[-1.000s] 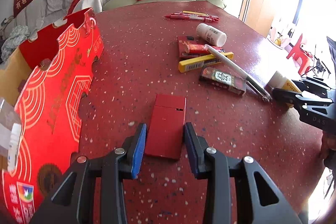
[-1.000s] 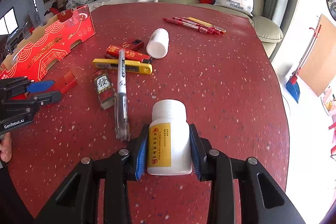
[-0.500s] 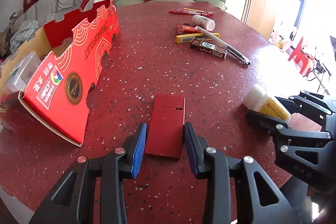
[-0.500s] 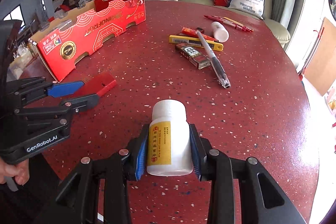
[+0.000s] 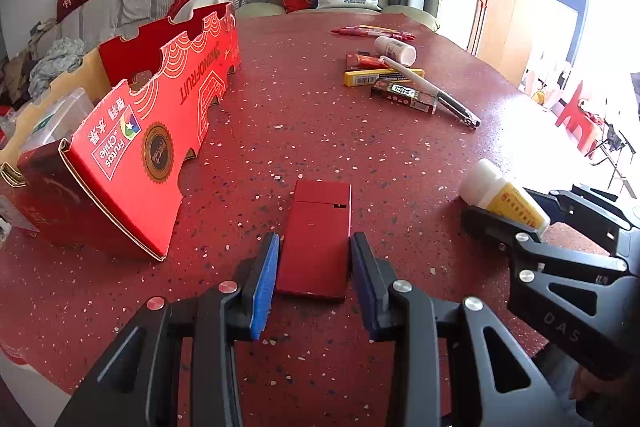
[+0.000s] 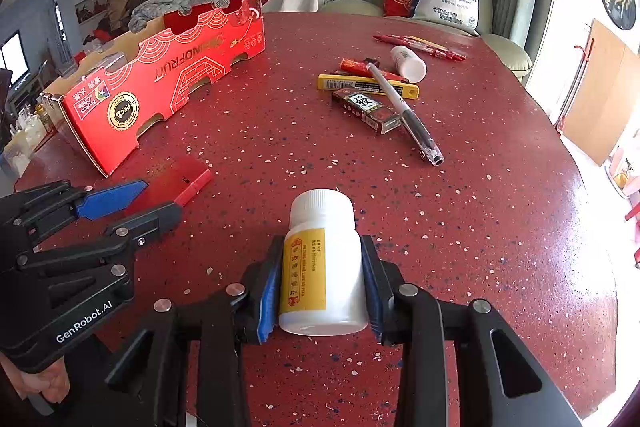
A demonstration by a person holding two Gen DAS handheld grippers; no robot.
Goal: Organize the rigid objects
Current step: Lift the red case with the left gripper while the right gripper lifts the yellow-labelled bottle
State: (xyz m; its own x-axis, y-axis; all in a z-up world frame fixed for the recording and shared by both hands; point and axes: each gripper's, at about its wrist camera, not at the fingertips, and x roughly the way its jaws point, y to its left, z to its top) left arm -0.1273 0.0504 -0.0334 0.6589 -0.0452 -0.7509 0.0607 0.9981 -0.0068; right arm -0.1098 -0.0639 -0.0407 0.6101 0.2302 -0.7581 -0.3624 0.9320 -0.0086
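My left gripper is shut on a flat red box and holds it near the front of the red table; both show in the right wrist view, the gripper and the box. My right gripper is shut on a white pill bottle with a yellow label; it also shows in the left wrist view at the right. A red cardboard fruit tray stands on the left side of the table and also shows in the right wrist view.
Farther back on the table lie a pen, a yellow utility knife, a dark red small box, a small white bottle on its side and several red pens. A clear box sits in the tray. A sofa is behind.
Both grippers have pulled back toward the near table edge with their objects still held. The fruit tray and the loose items now appear farther away.
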